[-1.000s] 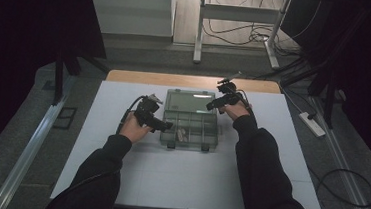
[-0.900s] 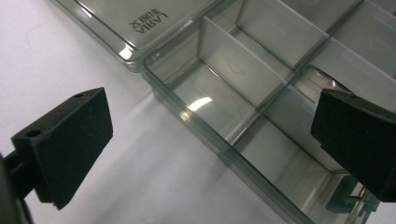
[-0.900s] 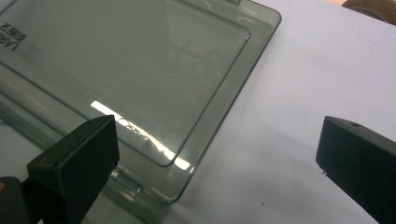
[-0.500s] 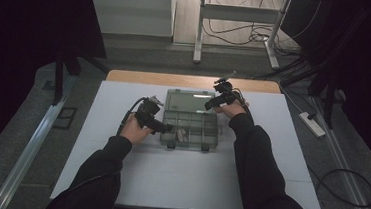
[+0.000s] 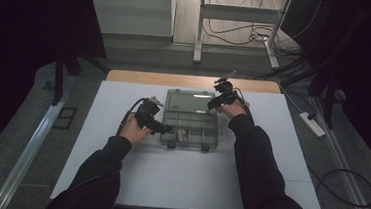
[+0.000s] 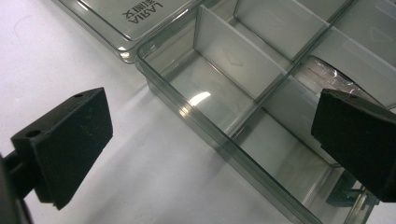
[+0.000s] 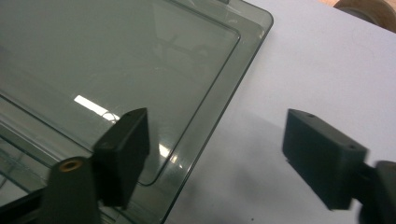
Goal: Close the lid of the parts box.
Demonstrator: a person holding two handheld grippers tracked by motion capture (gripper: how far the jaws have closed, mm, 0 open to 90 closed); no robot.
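Here the clear compartment box (image 5: pixel 190 129) lies open mid-table, its lid (image 7: pixel 116 60) flat behind it. The left gripper (image 6: pixel 205 154) straddles the box's left wall, jaws spread wide, gripping nothing. The right gripper (image 7: pixel 215 154), equally wide, hovers over the lid's right edge.

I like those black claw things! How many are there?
2. The left gripper is at the left end of the clear box. The right gripper is at the right edge of its open lid.
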